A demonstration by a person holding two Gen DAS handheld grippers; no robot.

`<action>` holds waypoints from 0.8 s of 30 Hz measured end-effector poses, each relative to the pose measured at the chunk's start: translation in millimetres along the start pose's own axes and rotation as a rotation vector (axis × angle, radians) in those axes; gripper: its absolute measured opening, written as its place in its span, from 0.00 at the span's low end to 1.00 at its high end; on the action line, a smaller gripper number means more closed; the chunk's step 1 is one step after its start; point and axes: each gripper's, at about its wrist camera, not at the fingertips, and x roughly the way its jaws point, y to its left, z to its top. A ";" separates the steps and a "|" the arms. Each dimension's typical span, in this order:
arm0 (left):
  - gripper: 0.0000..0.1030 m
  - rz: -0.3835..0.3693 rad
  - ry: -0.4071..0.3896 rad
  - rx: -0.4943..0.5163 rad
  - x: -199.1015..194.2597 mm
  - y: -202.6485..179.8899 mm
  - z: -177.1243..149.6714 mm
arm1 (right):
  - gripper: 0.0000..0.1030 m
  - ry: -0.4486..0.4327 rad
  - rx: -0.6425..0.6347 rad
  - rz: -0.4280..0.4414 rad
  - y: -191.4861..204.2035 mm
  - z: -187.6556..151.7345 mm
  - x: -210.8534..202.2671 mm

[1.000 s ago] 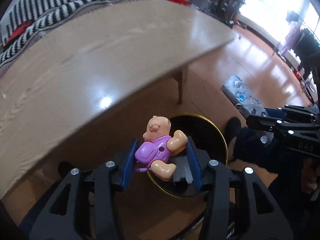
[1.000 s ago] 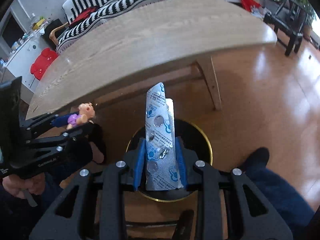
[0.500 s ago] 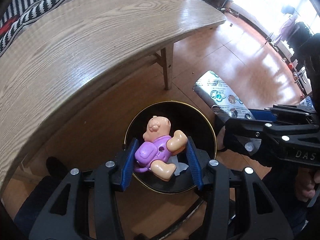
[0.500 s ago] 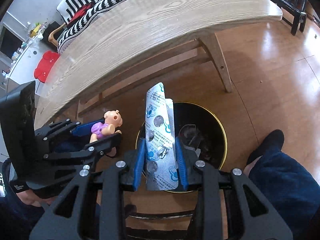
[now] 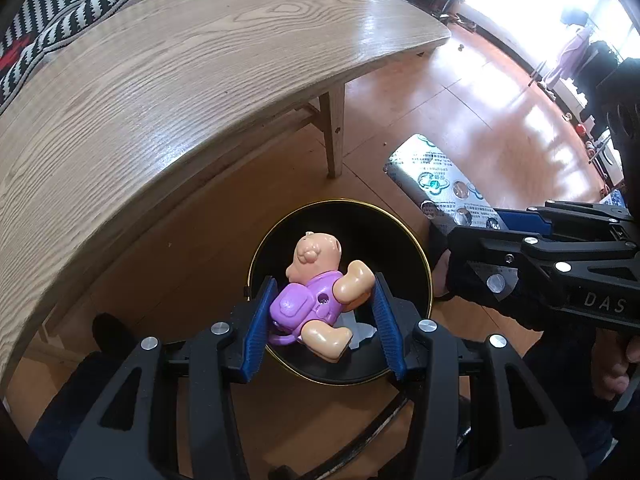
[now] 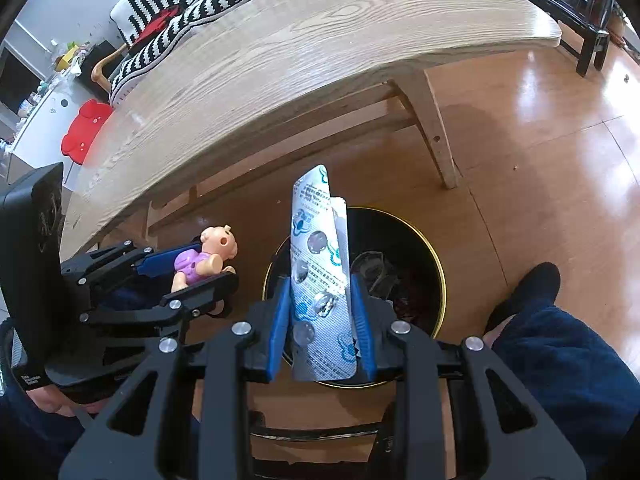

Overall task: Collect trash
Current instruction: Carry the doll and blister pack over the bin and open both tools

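The left gripper clamps a small doll above the black bin on the floor; the right gripper pinches a folded pill sheet upright over it. The bin's dark contents are hard to make out beside the wooden table.

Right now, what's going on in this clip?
A person is collecting trash with a handheld gripper in each hand. The left gripper is shut on a small plastic doll; the right gripper is shut on a used pill blister pack. Both point down over a round black bin on the floor beside the wooden table. Nothing has been dropped yet; the bin already holds some rubbish.
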 end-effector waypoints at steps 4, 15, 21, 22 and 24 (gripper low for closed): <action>0.46 -0.001 0.001 0.003 0.1 -0.9 -0.3 | 0.30 -0.002 -0.001 -0.001 0.4 0.1 0.1; 0.45 -0.004 0.008 0.009 2.0 -0.7 -1.6 | 0.30 -0.006 0.002 -0.002 1.6 0.0 0.2; 0.60 -0.012 0.013 0.000 1.9 0.6 -1.2 | 0.30 -0.007 0.017 -0.004 -0.5 1.1 0.3; 0.65 -0.012 0.011 -0.003 1.5 1.0 -1.3 | 0.32 -0.005 0.022 -0.004 -1.2 1.0 0.6; 0.68 -0.012 0.009 -0.004 0.9 0.8 -1.0 | 0.46 -0.006 0.035 -0.003 -4.0 1.7 0.1</action>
